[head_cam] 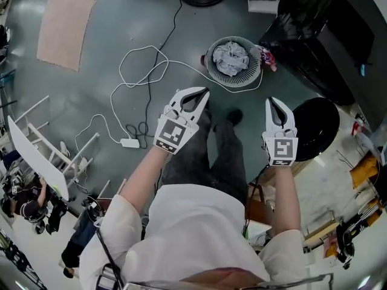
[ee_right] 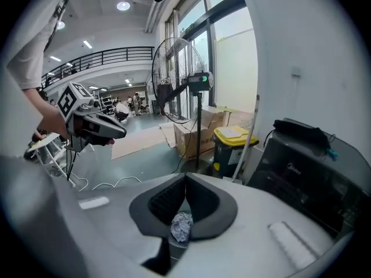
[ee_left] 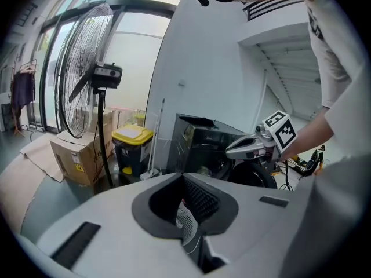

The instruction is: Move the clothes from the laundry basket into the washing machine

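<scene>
Your left tool (head_cam: pixel 204 93) and right tool (head_cam: pixel 271 103) are pressed together, empty. At twelve o'clock: round grey laundry basket (head_cam: pixel 209 64) of pale clothes (head_cam: pixel 231 57).

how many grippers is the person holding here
2. The left gripper is at the head view's left, the right gripper at its right; both point toward the laundry basket on the floor, jaws shut and empty.

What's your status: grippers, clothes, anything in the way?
Left gripper shut, empty; right gripper shut, empty. Clothes in basket on floor, untouched. White cable loops on floor by basket.
</scene>
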Demonstrator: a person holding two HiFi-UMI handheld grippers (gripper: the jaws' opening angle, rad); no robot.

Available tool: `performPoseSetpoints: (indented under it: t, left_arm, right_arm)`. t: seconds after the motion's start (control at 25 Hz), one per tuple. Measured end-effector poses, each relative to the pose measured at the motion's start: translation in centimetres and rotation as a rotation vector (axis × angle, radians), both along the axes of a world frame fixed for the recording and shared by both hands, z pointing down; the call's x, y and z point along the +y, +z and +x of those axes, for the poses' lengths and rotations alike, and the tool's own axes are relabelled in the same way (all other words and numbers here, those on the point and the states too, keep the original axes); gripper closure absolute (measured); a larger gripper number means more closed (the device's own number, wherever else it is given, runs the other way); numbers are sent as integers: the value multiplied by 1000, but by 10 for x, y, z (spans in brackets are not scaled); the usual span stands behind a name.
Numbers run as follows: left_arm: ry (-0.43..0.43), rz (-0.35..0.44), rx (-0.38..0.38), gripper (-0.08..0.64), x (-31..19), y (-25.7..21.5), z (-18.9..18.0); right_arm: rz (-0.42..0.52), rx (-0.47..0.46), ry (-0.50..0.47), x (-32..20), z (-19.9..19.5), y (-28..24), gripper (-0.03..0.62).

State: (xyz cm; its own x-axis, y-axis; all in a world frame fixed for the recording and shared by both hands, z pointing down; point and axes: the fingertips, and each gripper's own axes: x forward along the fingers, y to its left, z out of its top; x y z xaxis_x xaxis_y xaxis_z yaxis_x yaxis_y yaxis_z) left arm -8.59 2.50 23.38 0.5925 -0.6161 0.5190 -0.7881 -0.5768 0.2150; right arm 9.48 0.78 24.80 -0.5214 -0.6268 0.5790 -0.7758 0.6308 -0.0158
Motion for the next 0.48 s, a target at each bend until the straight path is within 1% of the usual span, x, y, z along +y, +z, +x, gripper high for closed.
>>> performPoseSetpoints:
  t: [0.28,0.48]
  left_arm:
    - [-33,-33,-5,554,-7,81,-9]
    - [-79,-58,-9,554,-10,137,-15]
  right_arm:
    - [-30,14,-83,-28,-27,93,580]
    - [-48,48,-179,-38,-40,153,578]
